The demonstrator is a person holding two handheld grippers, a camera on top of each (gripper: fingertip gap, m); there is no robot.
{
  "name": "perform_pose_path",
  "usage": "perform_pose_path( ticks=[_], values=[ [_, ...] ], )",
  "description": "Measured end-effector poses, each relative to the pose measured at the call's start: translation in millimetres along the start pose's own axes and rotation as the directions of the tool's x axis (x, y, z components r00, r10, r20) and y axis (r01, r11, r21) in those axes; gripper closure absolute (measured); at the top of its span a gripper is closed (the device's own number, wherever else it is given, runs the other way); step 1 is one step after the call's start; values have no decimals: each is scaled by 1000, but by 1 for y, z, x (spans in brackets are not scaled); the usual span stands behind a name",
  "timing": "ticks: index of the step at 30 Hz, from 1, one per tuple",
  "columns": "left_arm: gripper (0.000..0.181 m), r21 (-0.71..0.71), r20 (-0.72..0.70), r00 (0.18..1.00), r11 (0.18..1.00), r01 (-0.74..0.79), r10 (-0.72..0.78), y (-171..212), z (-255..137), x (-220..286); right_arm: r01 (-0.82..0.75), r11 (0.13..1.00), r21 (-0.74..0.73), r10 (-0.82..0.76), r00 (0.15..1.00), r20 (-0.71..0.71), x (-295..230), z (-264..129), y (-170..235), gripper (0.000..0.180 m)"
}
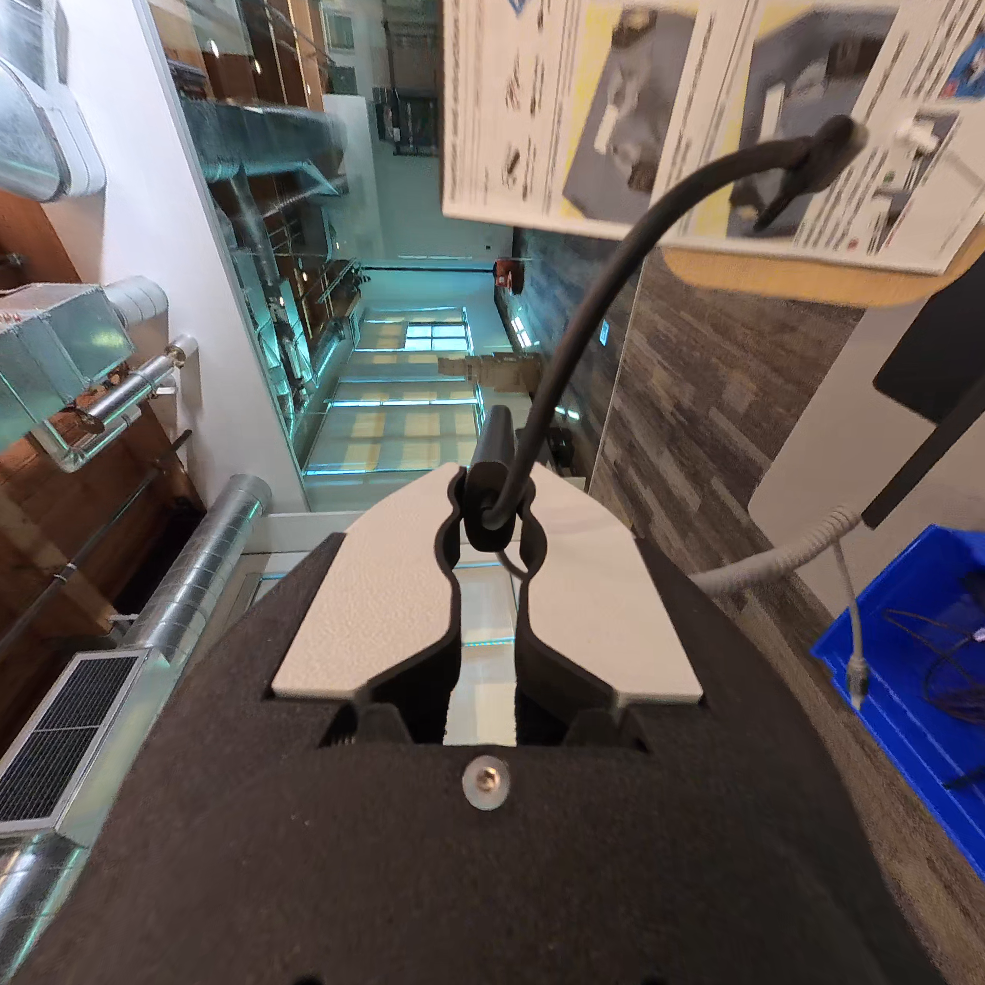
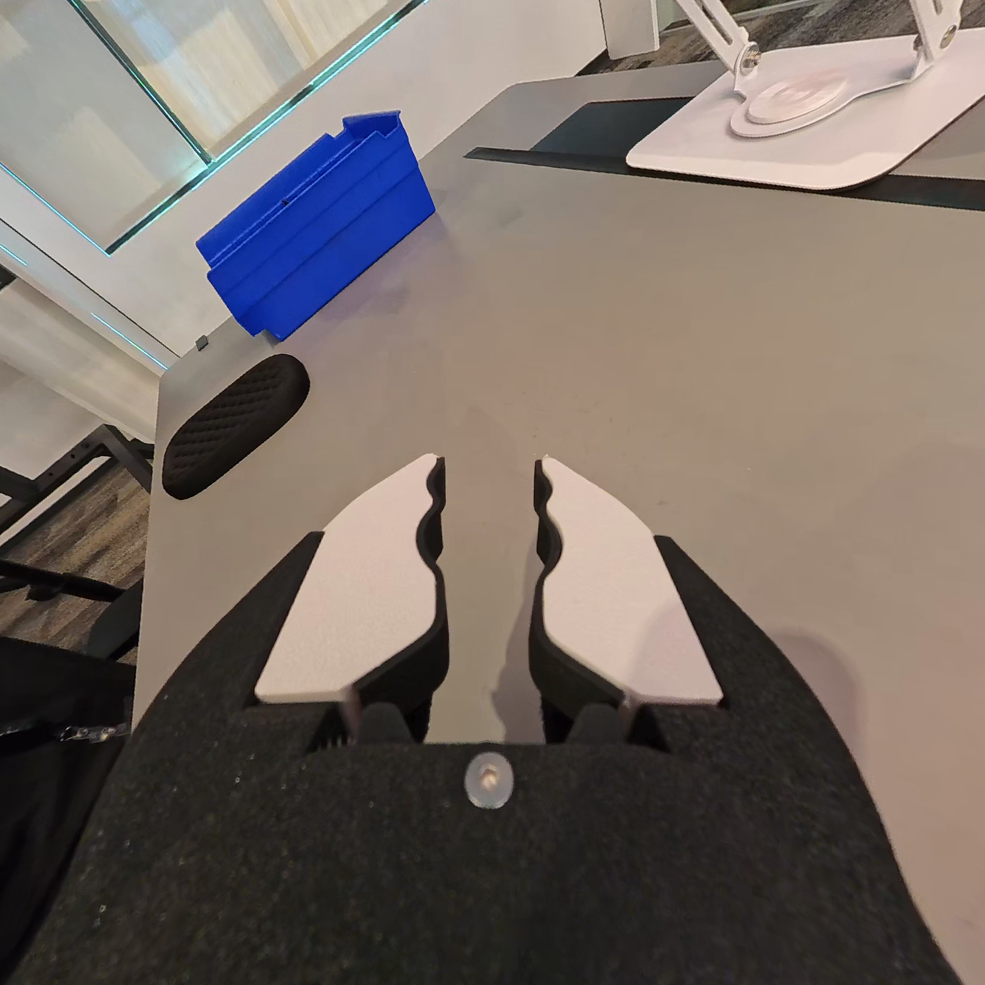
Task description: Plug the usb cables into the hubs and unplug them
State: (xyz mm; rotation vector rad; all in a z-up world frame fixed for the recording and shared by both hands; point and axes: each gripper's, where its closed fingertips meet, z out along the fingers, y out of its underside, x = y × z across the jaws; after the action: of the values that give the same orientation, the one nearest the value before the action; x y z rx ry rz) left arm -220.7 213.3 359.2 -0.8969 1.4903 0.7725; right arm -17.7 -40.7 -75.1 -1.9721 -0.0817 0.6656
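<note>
My left gripper (image 1: 493,477) is shut on a slim black USB hub (image 1: 493,442), held up in the air with the view tilted toward the room. The hub's black cable (image 1: 565,341) arcs up and to the right and ends in a black plug (image 1: 823,154) that hangs free in front of a printed sheet. My right gripper (image 2: 490,469) is open and empty, low over the grey table (image 2: 693,373). Nothing lies between its fingers. No hub or cable shows in the right wrist view.
A blue bin (image 2: 320,224) stands at the table's far left edge; it also shows in the left wrist view (image 1: 906,666), holding thin wires. A black oval pad (image 2: 234,426) lies near it. A white stand (image 2: 799,122) sits far right. A white cable (image 1: 773,559) hangs over the bin. Printed sheets (image 1: 613,106) rest on a wooden board. Some 55 centimeters of space lies between my two pairs of fingers.
</note>
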Motion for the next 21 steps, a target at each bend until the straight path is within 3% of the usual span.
perform_pose_path(
  ticks=[4, 8, 21],
  values=[
    [164, 58, -5, 1000, 998, -5, 5, -54, -14, -2, -7, 1000, 18, 7, 1000, 10, 0, -3, -2, 149],
    [163, 66, -60, 998, 997, -27, 31, -92, -18, 37, -17, 999, 44, 16, 1000, 25, -1, -6, -4, 149],
    [164, -32, -266, 964, 999, 11, -20, -138, -25, 287, 18, 1000, 11, -18, 1000, 5, 1, -3, 3, 150]
  ],
)
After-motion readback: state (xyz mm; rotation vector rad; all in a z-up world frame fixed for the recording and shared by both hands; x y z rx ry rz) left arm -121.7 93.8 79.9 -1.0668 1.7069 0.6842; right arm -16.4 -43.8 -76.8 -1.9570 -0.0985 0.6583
